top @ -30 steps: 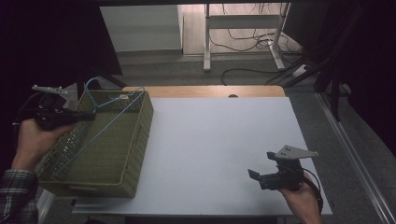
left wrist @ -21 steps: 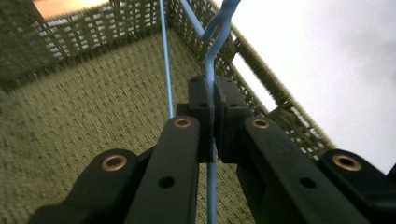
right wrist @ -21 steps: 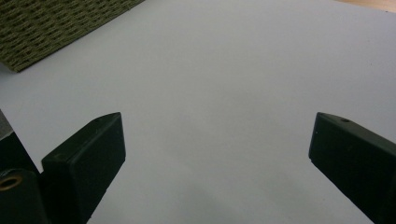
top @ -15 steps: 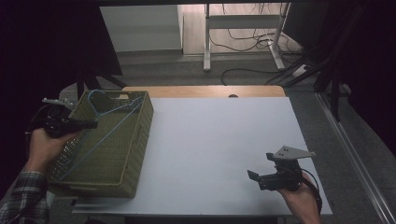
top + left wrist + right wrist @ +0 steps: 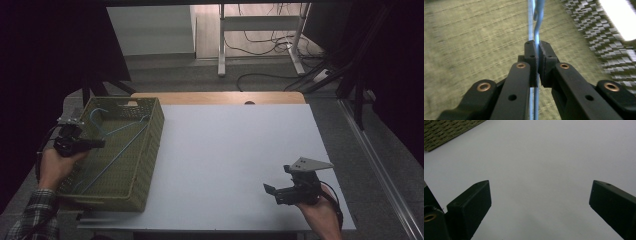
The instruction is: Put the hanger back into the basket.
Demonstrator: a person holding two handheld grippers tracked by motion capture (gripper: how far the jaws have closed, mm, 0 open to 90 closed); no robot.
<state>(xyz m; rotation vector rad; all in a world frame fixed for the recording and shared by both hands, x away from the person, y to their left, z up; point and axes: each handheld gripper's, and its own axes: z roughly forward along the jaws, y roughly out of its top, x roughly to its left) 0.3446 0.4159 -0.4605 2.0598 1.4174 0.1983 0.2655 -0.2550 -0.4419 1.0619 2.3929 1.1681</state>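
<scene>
- We see basket (image 5: 142, 165) on table's (image 5: 240, 150) left end.
- Hanger (image 5: 117, 142) inside basket, pinched by left gripper (image 5: 97, 144) at its left wall.
- Right gripper (image 5: 270, 190) over table's near right, well apart.

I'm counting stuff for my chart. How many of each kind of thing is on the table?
Baskets: 1, green basket
Hangers: 1, blue hanger, lying in the basket, pinched by the left tool
Tools: 2, the left one and the right tool, open
Total: 4
</scene>
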